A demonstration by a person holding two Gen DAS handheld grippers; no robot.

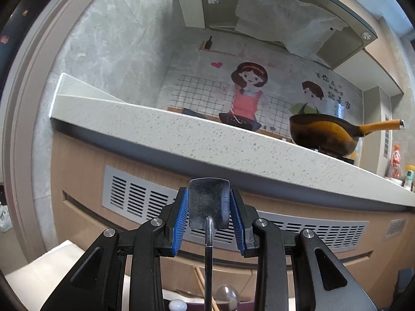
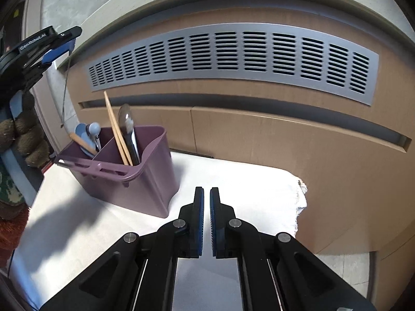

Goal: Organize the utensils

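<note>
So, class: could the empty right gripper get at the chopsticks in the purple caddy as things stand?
Probably yes: the right gripper is shut and empty, and the chopsticks stick up above the purple caddy rim with nothing between, though a spoon stands close beside them.

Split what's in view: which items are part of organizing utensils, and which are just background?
Job:
- metal spatula, clamped in the left gripper
- purple caddy on the white cloth
- chopsticks, spoons and a dark-handled utensil already standing in it
- right gripper, shut, holding nothing

Lying about:
- wok
- countertop
- vent grille
- bottles
</note>
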